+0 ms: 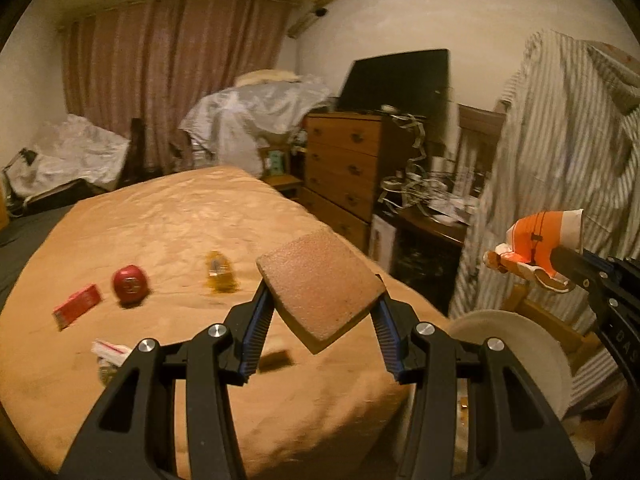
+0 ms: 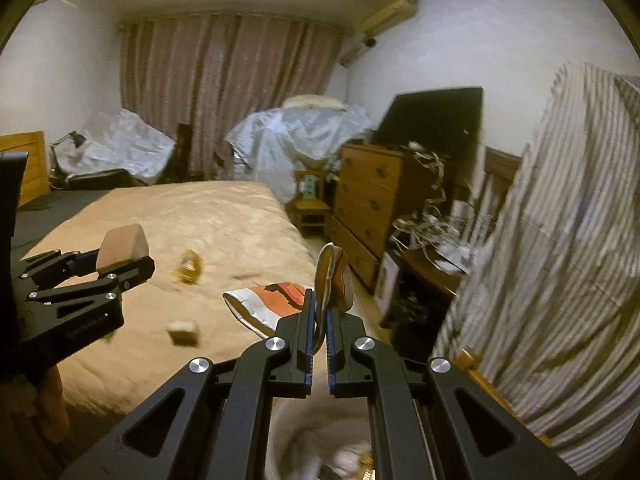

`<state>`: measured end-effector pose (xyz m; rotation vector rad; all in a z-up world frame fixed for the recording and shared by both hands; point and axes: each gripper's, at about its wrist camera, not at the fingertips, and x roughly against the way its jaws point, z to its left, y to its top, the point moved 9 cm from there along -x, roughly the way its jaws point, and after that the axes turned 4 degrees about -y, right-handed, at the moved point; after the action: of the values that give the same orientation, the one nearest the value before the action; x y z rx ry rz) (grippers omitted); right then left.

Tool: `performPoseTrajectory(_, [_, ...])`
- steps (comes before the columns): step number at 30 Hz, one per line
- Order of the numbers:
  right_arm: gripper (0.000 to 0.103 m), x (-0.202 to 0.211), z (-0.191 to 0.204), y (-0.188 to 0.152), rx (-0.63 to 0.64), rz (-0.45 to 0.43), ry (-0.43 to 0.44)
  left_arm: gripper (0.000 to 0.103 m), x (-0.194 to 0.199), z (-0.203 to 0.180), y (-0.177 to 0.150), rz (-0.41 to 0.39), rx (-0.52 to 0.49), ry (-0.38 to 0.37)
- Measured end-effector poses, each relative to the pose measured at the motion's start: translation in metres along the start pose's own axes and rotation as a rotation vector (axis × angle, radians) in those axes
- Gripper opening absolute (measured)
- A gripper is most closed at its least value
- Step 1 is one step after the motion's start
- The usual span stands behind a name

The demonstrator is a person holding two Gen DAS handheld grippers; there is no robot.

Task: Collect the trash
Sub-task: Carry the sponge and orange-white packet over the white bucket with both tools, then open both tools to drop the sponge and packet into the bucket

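My left gripper (image 1: 322, 292) is shut on a flat brown slab (image 1: 320, 284), held above the tan bed (image 1: 160, 220). On the bed lie a red round thing (image 1: 130, 284), a red box (image 1: 76, 306), an amber wrapper (image 1: 219, 272), a white-pink packet (image 1: 110, 350) and a small brown block (image 1: 274, 360). My right gripper (image 2: 320, 300) is shut on a crumpled orange-and-white wrapper (image 2: 276, 300). It also shows at the right of the left wrist view, right gripper (image 1: 560, 258) with the wrapper (image 1: 536, 246). A white bin (image 2: 320, 440) sits below it, blurred.
A wooden chest of drawers (image 1: 344, 160) with a dark screen (image 1: 396, 80) stands past the bed's far corner. A cluttered desk (image 1: 432, 208) and a hanging striped cloth (image 1: 560, 160) fill the right side. Plastic-covered piles (image 1: 256, 116) stand before the curtains.
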<state>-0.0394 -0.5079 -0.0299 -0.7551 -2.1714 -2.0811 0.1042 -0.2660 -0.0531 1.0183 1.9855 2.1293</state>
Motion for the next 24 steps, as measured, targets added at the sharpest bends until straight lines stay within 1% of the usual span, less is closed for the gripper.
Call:
performPoseTrajectory(6, [0.006, -0.012, -0.063, -0.025, -0.023, 0.079, -0.040, 0.046, -0.023, -0.055, -0.004, 0.042, -0.041, -0.098])
performPoseTrajectory(9, [0.006, -0.020, -0.084, -0.035, -0.039, 0.123, -0.039, 0.046, -0.034, -0.080, -0.010, 0.071, -0.063, -0.146])
performPoseTrajectory(10, [0.006, -0.023, -0.092, -0.039, -0.046, 0.143, -0.034, 0.046, -0.040, -0.090, -0.014, 0.093, -0.071, -0.170])
performPoseTrajectory(12, [0.006, -0.029, -0.103, -0.046, -0.054, 0.176, -0.027, 0.046, -0.048, -0.102, -0.019, 0.119, -0.083, -0.194])
performPoseTrajectory(17, [0.006, -0.052, -0.121, -0.073, -0.087, 0.297, 0.024, 0.046, -0.073, -0.132, -0.045, 0.236, -0.109, -0.268])
performPoseTrajectory(19, [0.006, -0.062, -0.129, -0.084, -0.100, 0.349, 0.052, 0.046, -0.084, -0.140, -0.056, 0.291, -0.117, -0.292])
performPoseTrajectory(22, [0.006, -0.071, -0.134, -0.096, -0.104, 0.404, 0.073, 0.046, -0.094, -0.147, -0.069, 0.348, -0.127, -0.321])
performPoseTrajectory(24, [0.006, -0.079, -0.138, -0.106, -0.117, 0.451, 0.105, 0.046, -0.101, -0.152, -0.078, 0.391, -0.134, -0.348])
